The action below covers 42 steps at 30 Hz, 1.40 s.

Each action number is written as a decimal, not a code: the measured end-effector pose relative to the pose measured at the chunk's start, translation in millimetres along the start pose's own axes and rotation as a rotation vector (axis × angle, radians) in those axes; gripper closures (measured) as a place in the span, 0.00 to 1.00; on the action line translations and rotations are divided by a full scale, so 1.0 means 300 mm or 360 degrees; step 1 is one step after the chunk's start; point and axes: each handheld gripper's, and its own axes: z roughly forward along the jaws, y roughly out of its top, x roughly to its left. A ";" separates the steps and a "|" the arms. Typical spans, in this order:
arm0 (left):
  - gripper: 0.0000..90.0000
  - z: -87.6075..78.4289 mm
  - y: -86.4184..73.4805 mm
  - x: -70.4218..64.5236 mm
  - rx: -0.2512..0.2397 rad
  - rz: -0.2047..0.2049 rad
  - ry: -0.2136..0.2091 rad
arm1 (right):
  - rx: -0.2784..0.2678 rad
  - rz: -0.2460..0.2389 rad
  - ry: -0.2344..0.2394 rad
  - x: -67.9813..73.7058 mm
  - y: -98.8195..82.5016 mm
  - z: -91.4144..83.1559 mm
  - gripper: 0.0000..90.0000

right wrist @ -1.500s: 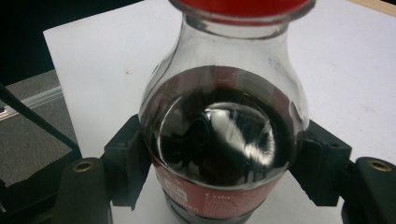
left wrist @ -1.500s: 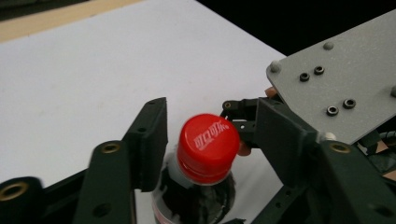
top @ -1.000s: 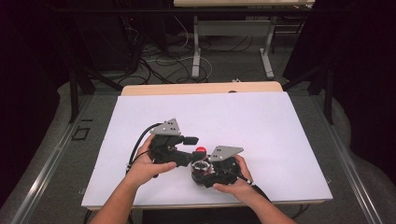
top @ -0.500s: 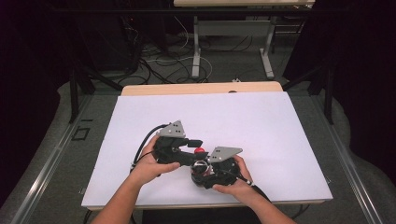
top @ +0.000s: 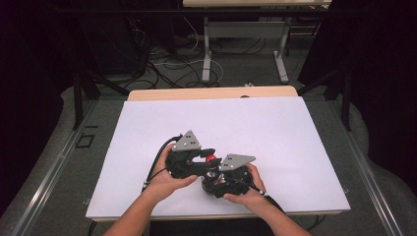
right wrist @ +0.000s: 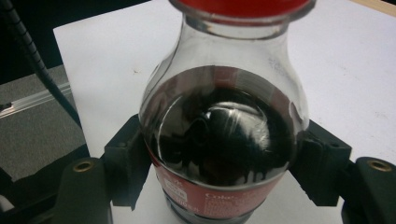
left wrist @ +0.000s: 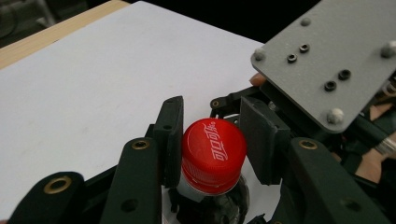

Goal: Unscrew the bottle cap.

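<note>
Cola bottle [right wrist: 224, 140] stands near the front edge of the tabletop [top: 275, 128], just ahead of the person, with both tools gathered around it. Its long axis looks roughly upright, tipped a little if at all; from above I cannot tell exactly. The right hand-held gripper [right wrist: 224, 177] has its jaws pressed on either side of the bottle's dark belly, just above the red label, steadying it. The left hand-held gripper [left wrist: 212, 144] comes in higher, and its jaws have just been closing with the red cap [left wrist: 213, 156] between them: one pad sits against the cap's side, the other looks just at it or a hair off. So the cap lies straight ahead of the left tool, in line with its jaws, and that is the hand placed to twist it, by my reckoning, while the right holds the body still.

From the high view the red cap [top: 211, 158] peeks out between the two grey plates. The white surface is otherwise bare, with a wooden strip along its far edge. Beyond it are table legs, loose cables on a grey floor, and dark curtains.
</note>
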 end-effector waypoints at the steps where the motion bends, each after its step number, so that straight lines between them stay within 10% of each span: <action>1: 0.69 0.002 0.002 -0.006 0.0003 -0.0014 0.0032 | -0.0002 0.0023 -0.0011 0.003 -0.001 -0.001 0.32; 15: 0.69 0.027 0.032 -0.046 0.0010 -0.0263 0.0234 | -0.0037 0.0025 -0.0120 0.001 -0.004 -0.002 0.32; 25: 0.69 0.013 0.052 -0.029 -0.0023 -0.0369 0.0233 | 0.0003 0.0051 -0.0132 -0.003 -0.013 0.009 0.33; 42: 0.69 -0.020 -0.009 0.095 -0.0002 -0.0502 0.0347 | -0.0015 0.0084 -0.0192 -0.029 -0.020 0.009 0.32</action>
